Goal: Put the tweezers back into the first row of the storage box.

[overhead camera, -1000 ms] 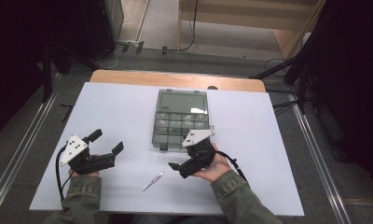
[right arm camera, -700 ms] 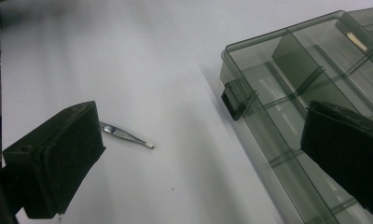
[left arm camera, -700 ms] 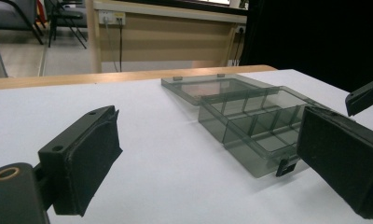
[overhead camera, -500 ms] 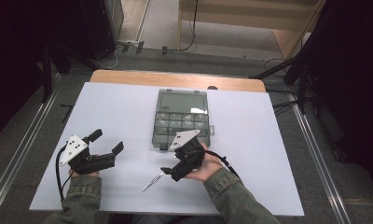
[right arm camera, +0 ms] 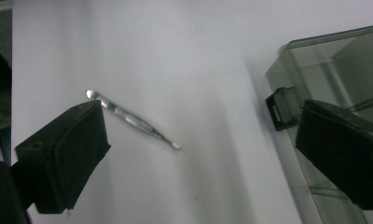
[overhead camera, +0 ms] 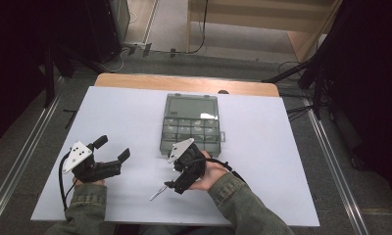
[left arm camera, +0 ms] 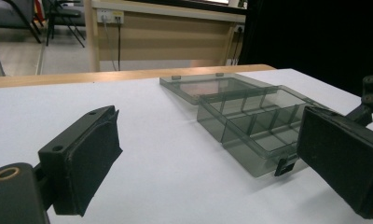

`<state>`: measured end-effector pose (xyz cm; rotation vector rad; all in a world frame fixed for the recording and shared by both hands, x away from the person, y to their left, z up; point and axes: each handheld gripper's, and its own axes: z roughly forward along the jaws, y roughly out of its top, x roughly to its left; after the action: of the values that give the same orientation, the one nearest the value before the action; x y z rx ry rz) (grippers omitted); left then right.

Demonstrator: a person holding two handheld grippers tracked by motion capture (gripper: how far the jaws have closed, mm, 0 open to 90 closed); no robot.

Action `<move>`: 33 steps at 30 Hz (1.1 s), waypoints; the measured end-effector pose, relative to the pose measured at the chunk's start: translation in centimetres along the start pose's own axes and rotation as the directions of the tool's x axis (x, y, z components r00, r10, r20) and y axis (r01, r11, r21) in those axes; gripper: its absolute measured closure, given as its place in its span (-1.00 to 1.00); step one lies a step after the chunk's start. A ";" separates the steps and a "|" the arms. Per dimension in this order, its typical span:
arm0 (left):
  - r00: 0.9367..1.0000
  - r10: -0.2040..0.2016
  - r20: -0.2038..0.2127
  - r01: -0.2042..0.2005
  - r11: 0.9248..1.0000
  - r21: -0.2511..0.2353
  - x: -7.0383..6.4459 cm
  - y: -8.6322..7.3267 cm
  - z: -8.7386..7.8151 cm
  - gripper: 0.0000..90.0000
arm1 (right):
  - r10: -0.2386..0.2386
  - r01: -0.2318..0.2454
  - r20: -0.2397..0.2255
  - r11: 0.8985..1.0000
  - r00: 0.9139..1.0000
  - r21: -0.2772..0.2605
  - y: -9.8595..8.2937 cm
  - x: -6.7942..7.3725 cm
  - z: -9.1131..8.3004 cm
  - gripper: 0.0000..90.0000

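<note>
Lying flat on white table [overhead camera: 282, 147], near edge: metal pin [right arm camera: 133, 120] | long axis diagonal, flat tip toward compartment box [overhead camera: 194, 128] | right gripper [overhead camera: 177, 185] jaws apart above it | left gripper [overhead camera: 113, 149] jaws apart, nothing held

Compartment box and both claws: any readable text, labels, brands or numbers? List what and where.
None readable.
Compartment box: a small pale mark on the open lid's near left corner, too blurred to read.
Left claw and right claw: only holes on their grey plates, no lettering.
Metal tool: no marking visible.
</note>
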<state>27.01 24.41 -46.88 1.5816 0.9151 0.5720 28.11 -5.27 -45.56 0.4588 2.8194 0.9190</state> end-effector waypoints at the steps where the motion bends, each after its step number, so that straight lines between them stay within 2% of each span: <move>1: 1.000 0.000 0.001 0.000 1.000 0.000 0.0 0.0 0.0 -0.87 | -0.009 0.009 -0.001 1.000 1.000 0.018 0.1 0.2 0.2 -0.92; 7: 1.000 -0.004 0.005 0.004 1.000 0.000 0.0 0.0 0.0 -0.87 | -0.076 0.078 -0.022 0.993 0.997 0.084 0.5 0.9 1.2 -0.88; 9: 1.000 -0.006 0.010 0.006 1.000 0.001 0.1 0.0 0.0 -0.87 | -0.086 0.090 -0.042 0.990 0.995 0.110 0.7 1.1 1.4 -0.83; 14: 1.000 -0.008 0.006 0.008 1.000 0.000 0.1 0.0 0.0 -0.87 | -0.124 0.131 -0.056 0.982 0.991 0.139 1.1 1.2 1.8 -0.77; 15: 1.000 -0.009 0.007 0.009 1.000 0.001 0.1 0.0 0.0 -0.87 | -0.137 0.145 -0.065 0.977 0.988 0.156 1.3 1.3 1.9 -0.70; 16: 1.000 -0.009 0.007 0.009 1.000 0.001 0.1 0.0 0.0 -0.87 | -0.137 0.145 -0.065 0.977 0.988 0.156 1.3 1.3 1.9 -0.70; 18: 1.000 -0.008 0.008 0.008 1.000 0.003 0.1 0.0 0.0 -0.87 | -0.174 0.187 -0.087 0.966 0.981 0.178 1.7 1.5 2.2 -0.64; 20: 1.000 -0.010 0.007 0.010 1.000 0.003 0.1 0.0 0.0 -0.87 | -0.188 0.205 -0.102 0.958 0.977 0.200 1.8 1.7 2.5 -0.59; 22: 1.000 -0.009 0.007 0.009 1.000 0.002 0.1 0.0 0.0 -0.87 | -0.188 0.208 -0.105 0.952 0.977 0.226 2.0 1.9 2.7 -0.54; 24: 1.000 -0.009 0.008 0.009 1.000 0.003 0.1 0.0 0.0 -0.87 | -0.202 0.225 -0.118 0.948 0.972 0.226 2.2 2.0 3.0 -0.50; 26: 1.000 -0.010 0.008 0.010 1.000 0.003 0.2 0.0 0.0 -0.87 | -0.204 0.228 -0.123 0.947 0.971 0.227 2.2 2.1 3.1 -0.47; 30: 1.000 -0.017 0.007 0.017 1.000 0.000 0.2 0.0 0.0 -0.87 | -0.217 0.248 -0.144 0.935 0.966 0.254 2.4 2.3 3.6 -0.26; 31: 1.000 -0.017 0.007 0.017 1.000 0.000 0.2 0.0 0.0 -0.87 | -0.232 0.266 -0.160 0.933 0.960 0.242 2.5 2.3 3.7 -0.21; 33: 1.000 -0.017 0.009 0.017 1.000 0.000 0.2 0.0 0.0 -0.87 | -0.241 0.274 -0.157 0.929 0.958 0.247 2.6 2.3 3.7 -0.11</move>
<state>27.14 24.57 -46.86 1.5741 0.9209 0.5530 27.39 -0.49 -47.14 0.0519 3.0334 0.5353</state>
